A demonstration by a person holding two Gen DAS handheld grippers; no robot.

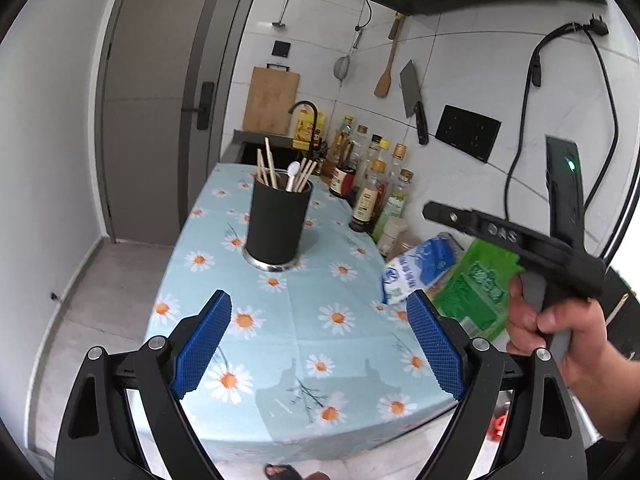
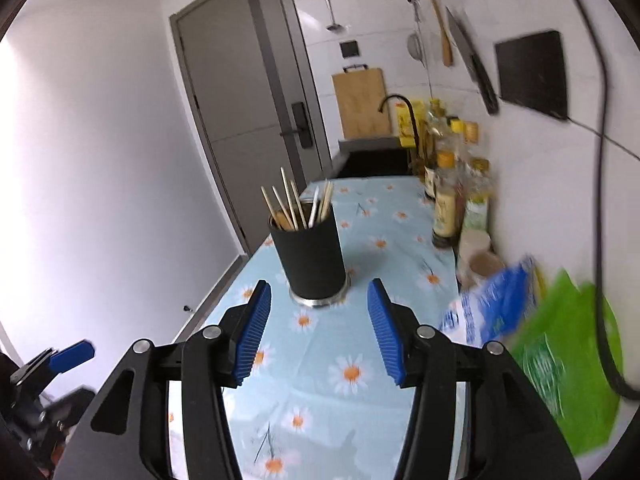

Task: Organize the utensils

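Two grippers, both spread and empty, above the daisy tablecloth.
Left gripper and right gripper face the black utensil holder, chopsticks upright inside.

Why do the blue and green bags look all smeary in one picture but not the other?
In the right wrist view the blue bag and green bag are streaked with motion blur; in the left wrist view they look sharp, and the door edges bend from the fisheye lens.
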